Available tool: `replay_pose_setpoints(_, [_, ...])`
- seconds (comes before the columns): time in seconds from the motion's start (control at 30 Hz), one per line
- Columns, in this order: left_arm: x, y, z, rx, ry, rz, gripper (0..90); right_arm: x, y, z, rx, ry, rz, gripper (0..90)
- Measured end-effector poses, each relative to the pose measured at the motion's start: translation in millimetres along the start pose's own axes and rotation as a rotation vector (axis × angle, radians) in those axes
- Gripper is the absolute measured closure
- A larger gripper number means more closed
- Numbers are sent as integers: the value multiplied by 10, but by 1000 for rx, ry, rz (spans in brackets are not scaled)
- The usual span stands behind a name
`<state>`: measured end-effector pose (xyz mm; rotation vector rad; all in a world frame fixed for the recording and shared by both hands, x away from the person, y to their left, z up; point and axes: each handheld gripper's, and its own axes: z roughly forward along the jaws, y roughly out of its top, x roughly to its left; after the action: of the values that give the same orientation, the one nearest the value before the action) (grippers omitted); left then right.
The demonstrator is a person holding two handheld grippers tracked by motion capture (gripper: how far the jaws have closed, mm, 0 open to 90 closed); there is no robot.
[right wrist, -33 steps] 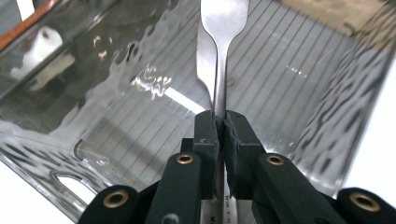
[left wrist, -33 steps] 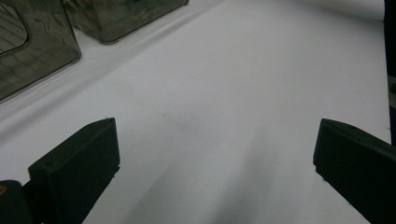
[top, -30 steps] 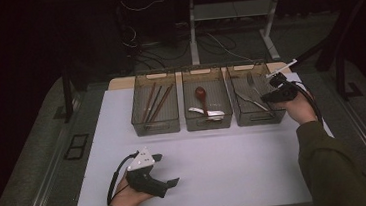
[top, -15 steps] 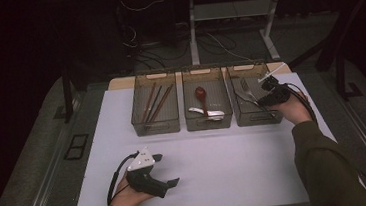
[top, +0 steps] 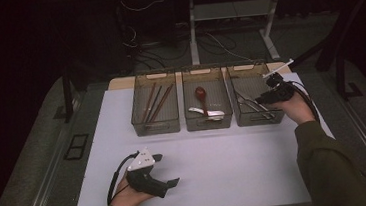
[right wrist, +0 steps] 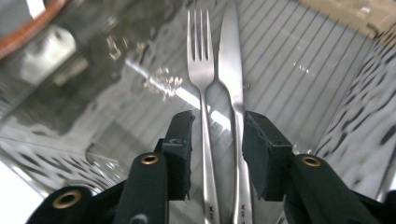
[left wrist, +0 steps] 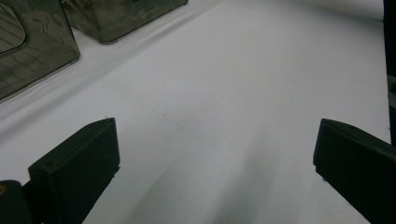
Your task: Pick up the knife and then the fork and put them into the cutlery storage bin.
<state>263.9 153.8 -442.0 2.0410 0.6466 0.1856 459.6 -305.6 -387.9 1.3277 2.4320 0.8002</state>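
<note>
Three smoky, see-through bins stand in a row near the far edge of the white tabletop (top: 216, 165). The right claw (top: 260, 99) is held by the person's right hand (top: 294, 108) over the right bin (top: 258, 121), which stands close to the far right corner. This claw points down into the bin.

In the right gripper view, a metal fork (right wrist: 201, 70) and a metal knife (right wrist: 232, 60) lie side by side on the ribbed floor of this bin, with the handles toward the camera. Both handles pass between the two black jaws. The jaws have just been opening; they now stand a little apart, and a small gap shows between each pad and the nearest handle, so the claw (right wrist: 215, 140) grips nothing. Whether the fork and the knife touch each other cannot be told.

The left claw (top: 167, 169) rests low over the tabletop near the near edge, left of the middle, in the person's left hand (top: 126, 198). In the left gripper view its jaws stand wide apart with only bare white surface between them.

The left bin (top: 156, 128) holds several brown chopsticks (top: 155, 103). The middle bin (top: 209, 123) holds a reddish spoon (top: 200, 92) and a white utensil (top: 207, 112) nearer to its front wall.
</note>
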Motion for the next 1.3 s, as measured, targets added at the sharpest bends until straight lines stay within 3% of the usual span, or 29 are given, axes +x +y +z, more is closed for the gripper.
replay_pose_setpoints(0.37, [14,1,-1,-3,2,-6,0,-47,11,-182,-130,63,82,417])
replay_pose_setpoints(0.57, [27,10,4,-7,2,-14,0,-29,14,-247,-174,87,114,295])
replay_pose_setpoints(0.8, [54,22,15,-7,6,-21,0,60,15,-353,-215,132,84,276])
replay_pose_setpoints(0.9, [58,21,12,-5,7,-20,0,119,0,-380,-231,114,64,261])
replay_pose_setpoints(1.3, [61,2,-9,-10,10,-26,0,325,-119,-396,-271,118,1,232])
